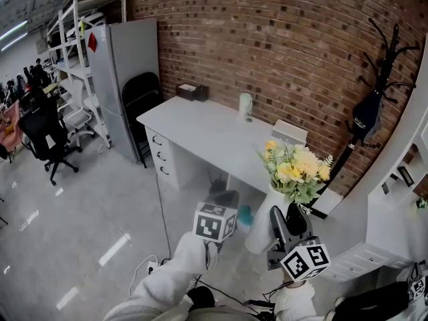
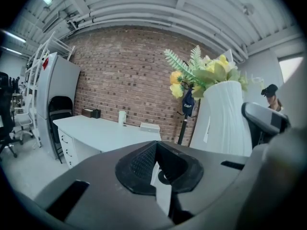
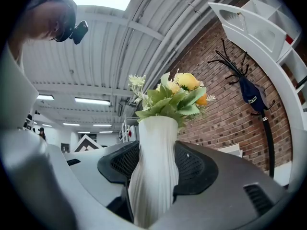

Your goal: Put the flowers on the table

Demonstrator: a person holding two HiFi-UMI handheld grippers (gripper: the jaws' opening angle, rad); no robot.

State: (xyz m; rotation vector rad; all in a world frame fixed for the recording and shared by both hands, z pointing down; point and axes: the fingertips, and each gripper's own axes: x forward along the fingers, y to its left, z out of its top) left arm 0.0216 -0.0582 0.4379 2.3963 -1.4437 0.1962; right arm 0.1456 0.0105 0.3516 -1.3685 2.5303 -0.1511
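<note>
The right gripper (image 3: 156, 171) pinches the vase (image 3: 154, 143) of flowers (image 3: 175, 97) in front of the table (image 1: 200, 129). The left gripper (image 2: 156, 166), pressed together and empty, hangs beside the vase.

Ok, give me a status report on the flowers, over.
Right gripper shut on white vase, flowers upright. Left gripper shut, empty, beside it. Vase in the air, short of the table. Nothing seen in the way.
</note>
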